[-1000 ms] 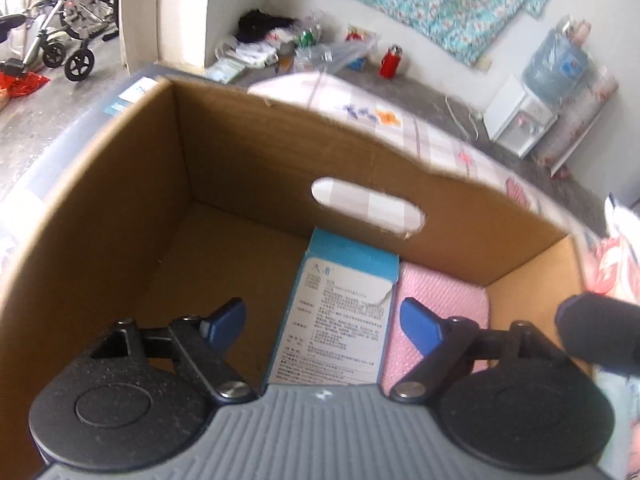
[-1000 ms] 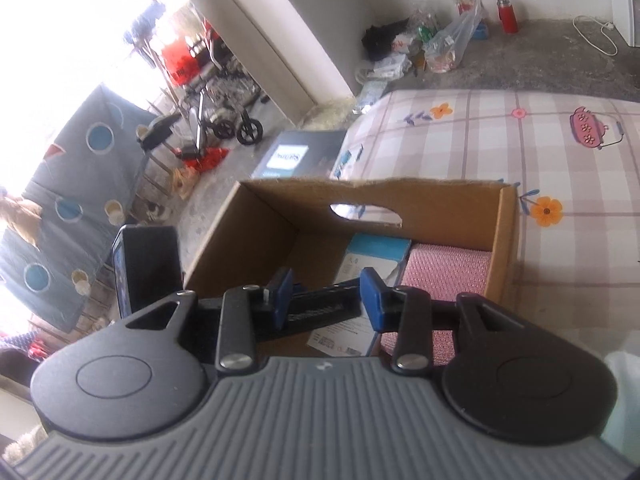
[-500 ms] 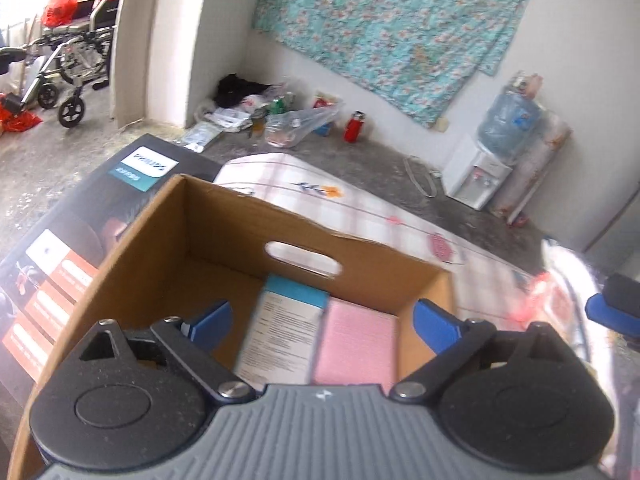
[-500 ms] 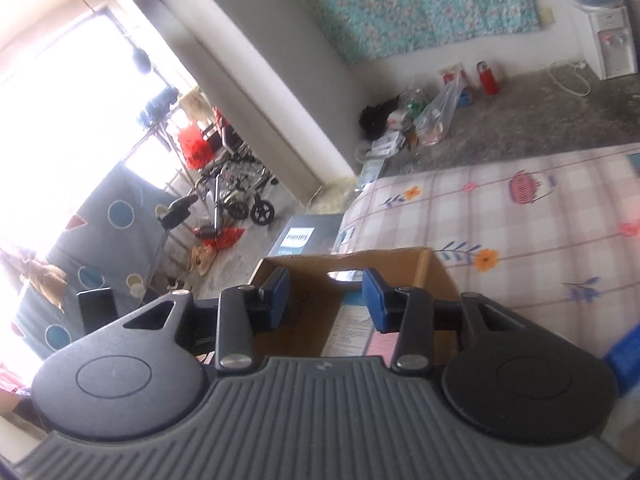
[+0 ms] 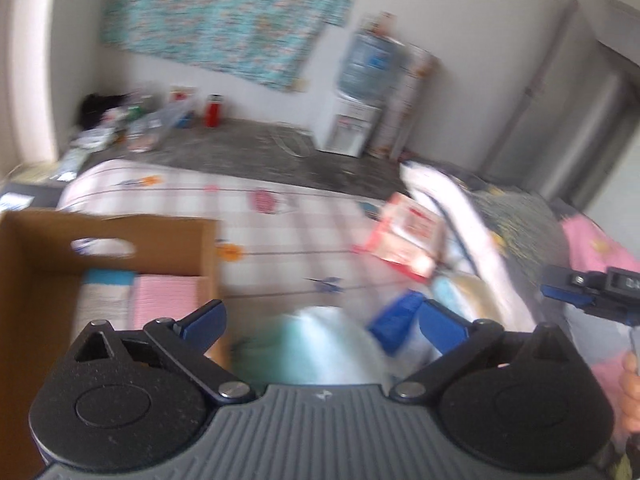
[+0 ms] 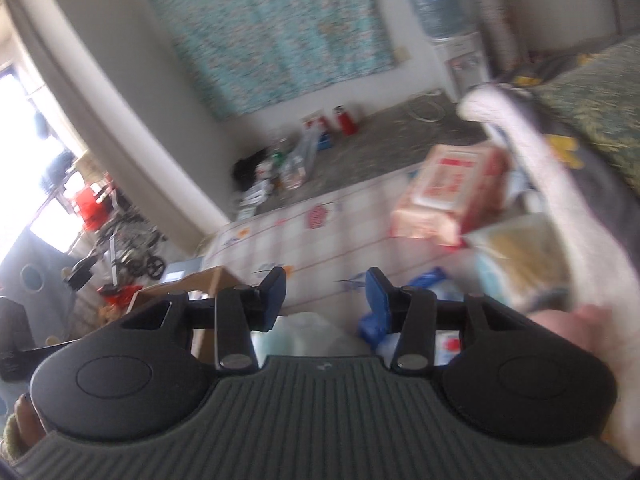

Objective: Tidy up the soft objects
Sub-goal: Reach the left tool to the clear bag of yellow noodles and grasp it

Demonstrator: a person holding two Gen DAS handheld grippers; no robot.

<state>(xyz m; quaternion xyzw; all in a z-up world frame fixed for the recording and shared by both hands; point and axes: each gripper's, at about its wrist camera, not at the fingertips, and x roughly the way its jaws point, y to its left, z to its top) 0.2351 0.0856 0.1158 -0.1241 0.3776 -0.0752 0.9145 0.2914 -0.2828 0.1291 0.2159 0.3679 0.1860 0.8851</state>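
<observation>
Behind both tongs lies the checked bed sheet (image 5: pixel 304 240). Left tongs (image 5: pixel 320 320) are spread wide and empty, the cardboard box (image 5: pixel 44 280) at their left. Right tongs (image 6: pixel 326 292) have been opening, empty, with the red-white pack (image 6: pixel 452 188) ahead to their right.

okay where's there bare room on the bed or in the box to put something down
Free: the checked bedsheet between the brown cardboard box and the red-and-white packet, plus the box's left half. Crowded: the soft packs beside the packet, and the box's right corner holding a pink pack.

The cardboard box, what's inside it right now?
The cardboard box holds a blue-topped white pack beside a pink pack. Its near floor is hidden behind the left gripper.
</observation>
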